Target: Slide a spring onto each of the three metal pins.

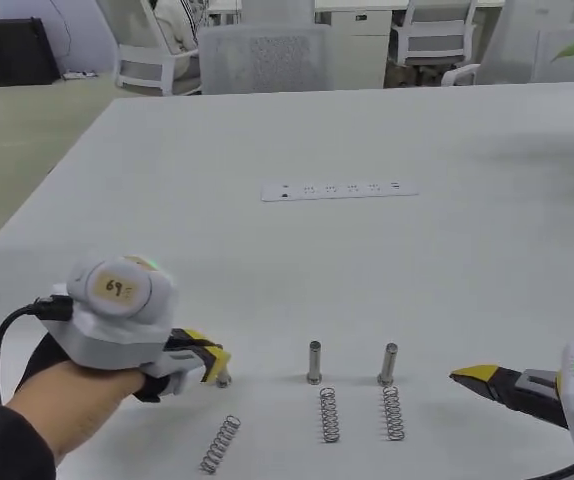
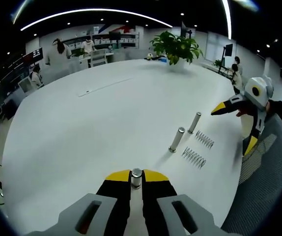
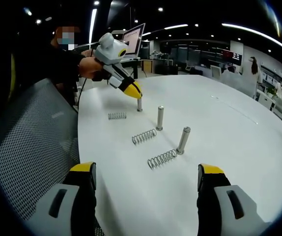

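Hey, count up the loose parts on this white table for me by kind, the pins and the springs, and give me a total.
Upright silver metal pins: 3, the leftmost one between the jaws of the left gripper
Coiled silver wire springs lying on the table: 3
Total: 6

the left gripper (image 1: 215, 363) hides most of the leftmost pin (image 1: 224, 380).

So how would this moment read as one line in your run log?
left gripper shut on left pin | right gripper open, empty | three springs flat on table, none fitted
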`<state>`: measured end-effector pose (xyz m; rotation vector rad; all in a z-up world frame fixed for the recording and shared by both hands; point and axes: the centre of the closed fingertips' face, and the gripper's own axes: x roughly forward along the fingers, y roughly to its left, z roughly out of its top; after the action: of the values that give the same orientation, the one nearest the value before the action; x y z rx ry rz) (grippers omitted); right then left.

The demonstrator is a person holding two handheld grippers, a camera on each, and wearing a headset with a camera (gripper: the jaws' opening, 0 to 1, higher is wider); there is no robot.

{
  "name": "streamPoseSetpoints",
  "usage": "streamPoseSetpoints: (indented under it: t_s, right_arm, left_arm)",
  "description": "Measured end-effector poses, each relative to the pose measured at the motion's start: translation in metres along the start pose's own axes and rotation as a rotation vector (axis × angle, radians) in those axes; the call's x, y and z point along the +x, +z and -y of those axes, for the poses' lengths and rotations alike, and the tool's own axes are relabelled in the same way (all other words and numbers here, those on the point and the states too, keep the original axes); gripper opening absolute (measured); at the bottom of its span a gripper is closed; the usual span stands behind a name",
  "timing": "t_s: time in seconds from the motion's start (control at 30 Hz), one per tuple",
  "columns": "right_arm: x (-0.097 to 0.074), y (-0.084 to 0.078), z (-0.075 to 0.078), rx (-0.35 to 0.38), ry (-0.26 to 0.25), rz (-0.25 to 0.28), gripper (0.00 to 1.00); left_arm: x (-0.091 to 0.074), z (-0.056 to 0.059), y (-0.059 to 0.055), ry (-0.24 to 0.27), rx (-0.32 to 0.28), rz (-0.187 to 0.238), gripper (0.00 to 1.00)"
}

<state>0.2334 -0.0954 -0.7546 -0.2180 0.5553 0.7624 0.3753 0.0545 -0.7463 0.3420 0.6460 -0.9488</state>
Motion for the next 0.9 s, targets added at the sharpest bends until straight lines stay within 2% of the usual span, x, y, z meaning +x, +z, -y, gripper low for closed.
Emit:
streamPoseSetpoints:
  t_s: [0.27,0.4,0.53,0.9]
  right_arm:
    - [0.0000,0.0004,0.0001,-0.001,0.001,0.002,0.84]
    - [0.0003,0.0005,-0.0002,-0.002,0.002,0.001,0.84]
    - [0.0003,0.0003,-0.0006,-0.002,0.003,0.000,0.84]
    - [-0.0001,0.0002,-0.0008,-0.004,0.001,-0.003,0.84]
  left_arm:
    - [0.0009,-0.0003,0.0003,0.000,0.016,0.006,0.00]
    - [0.0009,0.0014,0.0004,-0.002,0.043,0.012,0.00]
    - [0.0010,0.0015,0.0004,-0.005,0.037,0.017,0.00]
    - [-0.0004,0.0039,0.0052,-0.014,0.020,0.041,0.12]
